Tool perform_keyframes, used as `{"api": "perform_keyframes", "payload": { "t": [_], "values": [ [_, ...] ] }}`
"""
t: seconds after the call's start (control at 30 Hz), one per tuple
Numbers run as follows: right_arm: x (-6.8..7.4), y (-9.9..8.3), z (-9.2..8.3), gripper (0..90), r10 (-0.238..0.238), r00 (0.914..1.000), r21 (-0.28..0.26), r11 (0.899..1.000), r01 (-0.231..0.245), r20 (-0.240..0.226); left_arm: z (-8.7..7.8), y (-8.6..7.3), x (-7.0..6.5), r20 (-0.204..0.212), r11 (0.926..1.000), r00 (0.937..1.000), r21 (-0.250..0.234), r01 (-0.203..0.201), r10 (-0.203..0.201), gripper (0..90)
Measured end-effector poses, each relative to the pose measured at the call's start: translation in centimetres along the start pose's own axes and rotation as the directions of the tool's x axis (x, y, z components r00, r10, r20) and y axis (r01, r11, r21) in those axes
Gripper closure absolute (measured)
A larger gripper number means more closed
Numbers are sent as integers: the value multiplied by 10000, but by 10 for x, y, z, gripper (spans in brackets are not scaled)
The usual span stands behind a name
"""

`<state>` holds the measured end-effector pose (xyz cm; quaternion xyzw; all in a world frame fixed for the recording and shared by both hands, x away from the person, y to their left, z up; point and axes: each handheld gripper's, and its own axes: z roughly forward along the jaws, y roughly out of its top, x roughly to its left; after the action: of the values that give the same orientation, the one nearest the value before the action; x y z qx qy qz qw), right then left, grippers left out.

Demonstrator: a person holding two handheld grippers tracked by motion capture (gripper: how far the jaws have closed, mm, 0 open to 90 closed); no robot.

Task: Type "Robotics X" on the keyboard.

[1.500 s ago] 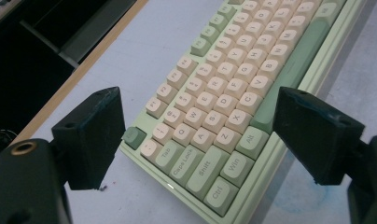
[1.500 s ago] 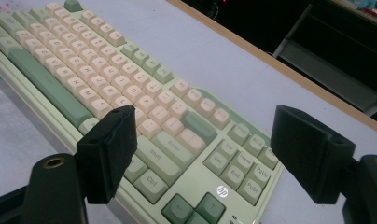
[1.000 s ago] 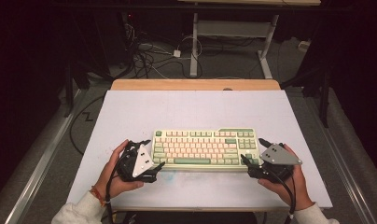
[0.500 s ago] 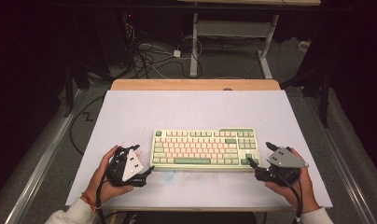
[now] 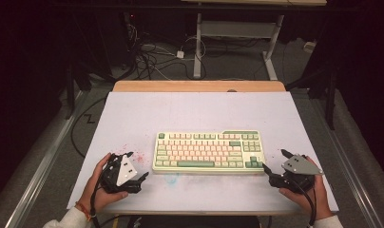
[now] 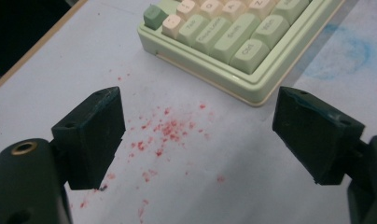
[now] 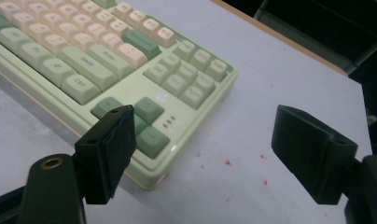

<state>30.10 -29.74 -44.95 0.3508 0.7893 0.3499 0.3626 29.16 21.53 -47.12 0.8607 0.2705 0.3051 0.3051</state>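
A pale green keyboard (image 5: 209,151) with cream and green keys lies flat in the middle of the white mat (image 5: 199,114). My left gripper (image 5: 139,165) is held just off the keyboard's left end, open, with nothing between its jaws. In the left gripper view the left gripper (image 6: 198,100) points at bare mat, with the keyboard's corner (image 6: 233,32) ahead. Off the keyboard's right end, my right gripper (image 5: 273,160) is also open and holds nothing. In the right gripper view the right gripper (image 7: 203,116) frames the keyboard's right front corner (image 7: 93,56) without touching it.
Red specks (image 6: 170,130) and a faint blue smudge (image 6: 350,51) mark the mat near the keyboard's left front. A wooden table edge (image 5: 199,86) runs along the back. Beyond it, cables (image 5: 152,57) and a desk frame (image 5: 237,33) stand on the floor.
Both grippers have drawn back from the keyboard's ends, outward and toward the person. The keyboard has stayed where it was.
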Motion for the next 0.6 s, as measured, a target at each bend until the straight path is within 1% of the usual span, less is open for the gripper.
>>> {"api": "perform_keyframes", "payload": {
  "t": [0.13,0.2,0.23,0.27,0.33,0.47,0.53,0.57,0.6],
  "values": [
    [-4,-12,1,218,89,9999,210,9997,-92,107,0,-7,-2,41,9998,9999,196,103,-104,158],
    [-5,-18,2,218,308,9994,301,9991,-311,130,1,-11,-3,136,9993,9999,353,82,-86,158],
    [-5,-19,2,217,344,9993,358,9987,-349,165,1,-12,-4,149,9992,9998,399,99,-105,158],
    [-5,-20,2,213,310,9994,407,9987,-315,133,2,-12,-5,214,9989,9997,468,75,-85,158],
    [-4,-20,3,211,395,9992,399,9984,-398,69,1,-12,-7,148,9989,9999,461,-28,21,158],
    [-1,-18,3,193,247,9997,338,9991,-247,24,0,-11,-7,148,9997,9999,246,65,-68,158],
    [0,-16,2,187,201,9997,381,9991,-206,122,0,-12,-6,116,9994,9999,337,43,-47,158],
    [1,-16,2,186,259,9996,307,9992,-261,95,0,-13,-6,136,9993,9999,362,50,-55,158],
    [1,-15,1,186,199,9997,273,9994,-203,123,-1,-13,-6,140,9993,9999,361,54,-59,158]
  ]
}}
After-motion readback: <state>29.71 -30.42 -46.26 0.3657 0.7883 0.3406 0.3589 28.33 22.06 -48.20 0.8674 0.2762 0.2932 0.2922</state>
